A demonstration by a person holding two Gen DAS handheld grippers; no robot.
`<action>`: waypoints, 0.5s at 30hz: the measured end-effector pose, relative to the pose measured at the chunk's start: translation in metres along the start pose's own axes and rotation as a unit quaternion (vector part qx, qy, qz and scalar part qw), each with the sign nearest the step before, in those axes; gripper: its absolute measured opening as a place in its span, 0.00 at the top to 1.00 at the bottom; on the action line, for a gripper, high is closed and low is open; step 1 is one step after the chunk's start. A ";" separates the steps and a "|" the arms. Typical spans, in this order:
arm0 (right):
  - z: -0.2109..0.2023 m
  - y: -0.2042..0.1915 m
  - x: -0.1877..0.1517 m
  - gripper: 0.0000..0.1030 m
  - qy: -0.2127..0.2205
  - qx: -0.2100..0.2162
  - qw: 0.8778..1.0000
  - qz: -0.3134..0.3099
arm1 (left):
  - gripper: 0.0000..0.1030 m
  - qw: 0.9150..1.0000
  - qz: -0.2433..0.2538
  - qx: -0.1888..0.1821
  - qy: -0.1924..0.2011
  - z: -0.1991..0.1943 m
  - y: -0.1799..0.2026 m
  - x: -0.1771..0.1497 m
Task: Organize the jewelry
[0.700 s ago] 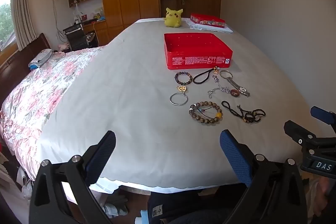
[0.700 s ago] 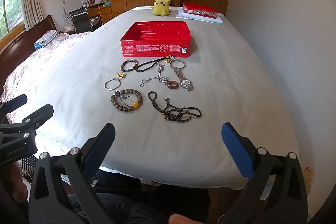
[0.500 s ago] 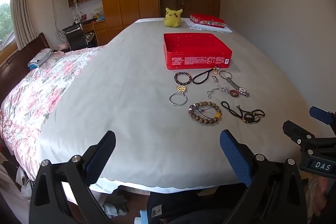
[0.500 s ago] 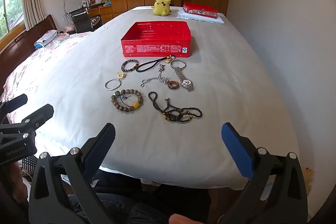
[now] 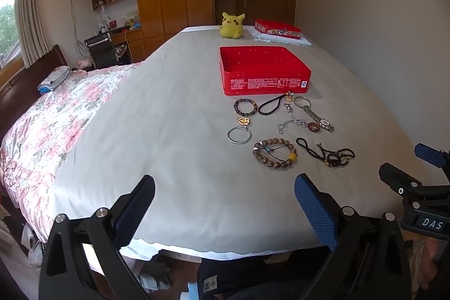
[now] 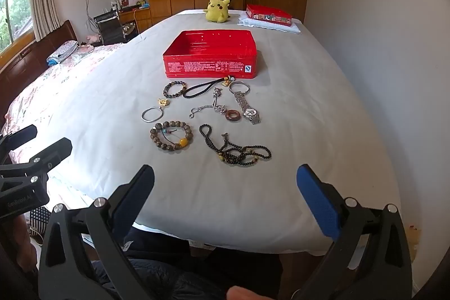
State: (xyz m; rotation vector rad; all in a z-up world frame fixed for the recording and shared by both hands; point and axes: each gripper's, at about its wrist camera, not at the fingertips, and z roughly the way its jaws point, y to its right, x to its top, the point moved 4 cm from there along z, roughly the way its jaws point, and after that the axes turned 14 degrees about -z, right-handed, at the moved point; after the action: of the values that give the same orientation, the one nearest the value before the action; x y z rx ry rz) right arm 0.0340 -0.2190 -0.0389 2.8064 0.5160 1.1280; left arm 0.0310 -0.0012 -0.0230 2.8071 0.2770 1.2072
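Several jewelry pieces lie on the white sheet in front of an open red tin (image 6: 209, 54) (image 5: 263, 69): a wooden bead bracelet (image 6: 171, 136) (image 5: 275, 153), a black bead necklace (image 6: 236, 149) (image 5: 326, 152), a silver bangle (image 6: 152, 114) (image 5: 239, 134), a dark bead bracelet (image 6: 175, 89), a black cord (image 6: 202, 89), a silver chain (image 6: 209, 107), a brown ring (image 6: 232, 115) and a wristwatch (image 6: 246, 104). My left gripper (image 5: 225, 194) and right gripper (image 6: 225, 183) both hover open near the table's front edge, short of the jewelry, nothing between their fingers.
A yellow plush toy (image 6: 217, 9) and a second red tin on a folded cloth (image 6: 268, 16) sit at the far end. A bed with a floral quilt (image 5: 53, 114) lies to the left, a wall to the right. The person's legs are below the table edge.
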 end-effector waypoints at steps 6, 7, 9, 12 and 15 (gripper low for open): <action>-0.002 -0.001 0.001 0.03 0.001 0.002 1.000 0.000 | 0.04 1.000 0.001 0.001 0.002 0.000 0.005 0.001; -0.001 -0.001 0.001 0.03 0.000 0.001 1.000 -0.001 | 0.04 1.000 0.001 -0.001 0.001 0.000 0.001 0.000; 0.000 -0.002 0.001 0.03 0.001 0.001 1.000 0.000 | 0.04 1.000 0.001 -0.001 0.001 0.001 0.002 0.000; 0.000 -0.001 0.001 0.03 0.000 0.001 1.000 0.000 | 0.04 1.000 0.000 -0.001 0.002 0.000 0.001 0.000; -0.001 -0.001 0.001 0.03 0.001 0.001 1.000 0.000 | 0.04 1.000 0.001 -0.001 0.003 0.000 0.003 0.001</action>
State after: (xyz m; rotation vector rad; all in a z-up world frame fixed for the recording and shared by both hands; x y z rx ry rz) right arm 0.0337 -0.2180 -0.0377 2.8066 0.5184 1.1299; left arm 0.0320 -0.0044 -0.0221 2.8028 0.2738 1.2156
